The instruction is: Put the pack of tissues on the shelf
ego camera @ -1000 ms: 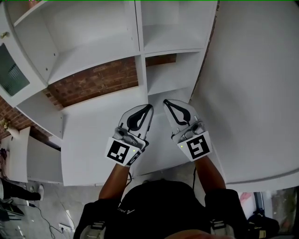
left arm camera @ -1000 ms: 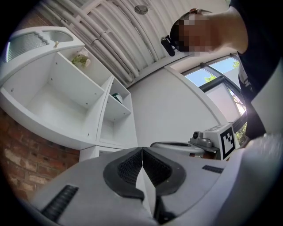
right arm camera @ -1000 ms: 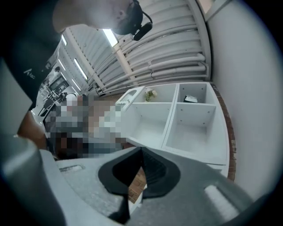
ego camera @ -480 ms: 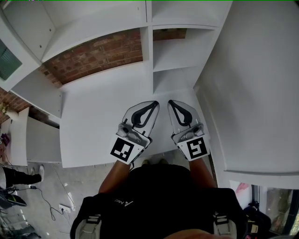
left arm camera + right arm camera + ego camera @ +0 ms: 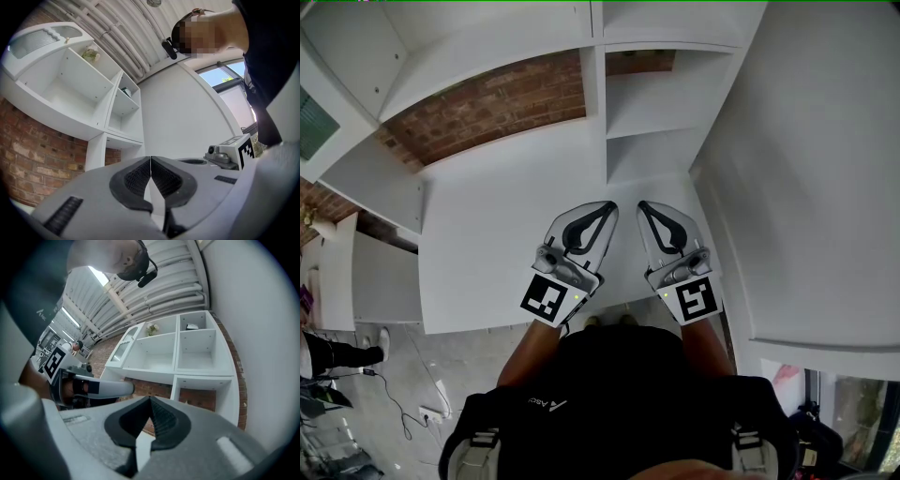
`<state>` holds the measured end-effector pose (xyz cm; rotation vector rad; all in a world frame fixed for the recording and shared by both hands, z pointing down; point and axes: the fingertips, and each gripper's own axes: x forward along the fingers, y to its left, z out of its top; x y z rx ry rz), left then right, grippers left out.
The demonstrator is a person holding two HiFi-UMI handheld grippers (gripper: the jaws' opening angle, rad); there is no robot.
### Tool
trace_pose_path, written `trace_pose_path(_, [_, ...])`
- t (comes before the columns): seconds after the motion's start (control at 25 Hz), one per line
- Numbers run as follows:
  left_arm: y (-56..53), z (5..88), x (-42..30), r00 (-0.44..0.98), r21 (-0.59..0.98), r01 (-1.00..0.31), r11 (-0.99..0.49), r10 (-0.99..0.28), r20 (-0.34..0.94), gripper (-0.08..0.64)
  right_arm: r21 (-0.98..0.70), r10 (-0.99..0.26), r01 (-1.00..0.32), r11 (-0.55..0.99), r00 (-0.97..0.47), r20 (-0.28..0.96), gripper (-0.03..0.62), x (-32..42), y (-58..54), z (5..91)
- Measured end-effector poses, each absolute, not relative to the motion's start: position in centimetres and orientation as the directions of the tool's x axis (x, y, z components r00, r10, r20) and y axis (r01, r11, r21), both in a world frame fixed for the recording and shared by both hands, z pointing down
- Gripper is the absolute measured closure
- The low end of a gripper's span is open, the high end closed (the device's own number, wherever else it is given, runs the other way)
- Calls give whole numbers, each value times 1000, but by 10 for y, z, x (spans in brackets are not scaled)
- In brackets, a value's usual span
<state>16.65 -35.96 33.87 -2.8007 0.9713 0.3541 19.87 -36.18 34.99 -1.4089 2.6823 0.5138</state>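
No pack of tissues shows in any view. In the head view my left gripper (image 5: 610,204) and right gripper (image 5: 640,204) hover side by side over the front of a white counter (image 5: 487,244), tips pointing at the shelf unit (image 5: 649,131). Both are shut with nothing between the pads. The left gripper view shows its jaws (image 5: 150,158) pressed together, with white shelf compartments (image 5: 79,89) up to the left. In the right gripper view the jaws (image 5: 150,400) meet as well, and the shelf unit (image 5: 187,352) stands ahead.
A brick wall (image 5: 487,103) backs the counter. A plain white wall (image 5: 806,169) rises on the right. A small plant (image 5: 152,328) and a dark object (image 5: 191,326) sit in the top shelf compartments. A side cabinet (image 5: 356,291) stands at the left, with cables on the floor (image 5: 403,412).
Over the second the shelf and counter slid up and right in the head view, and the two grippers drew slightly closer together. In the last half second almost nothing moved.
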Motion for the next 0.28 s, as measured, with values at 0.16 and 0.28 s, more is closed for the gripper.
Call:
trace_pose_path(0.16, [-360,331,166,757,-68,-625,-778,-582,-299,558,263,-783,-806,530,-584,-215,592,197,-361,348])
trace_pose_path(0.28, [-360,325,167,755,-68,-625,-777,-580,-307,558,264,-782,-805,532,-586,-212,592,196,-361,348])
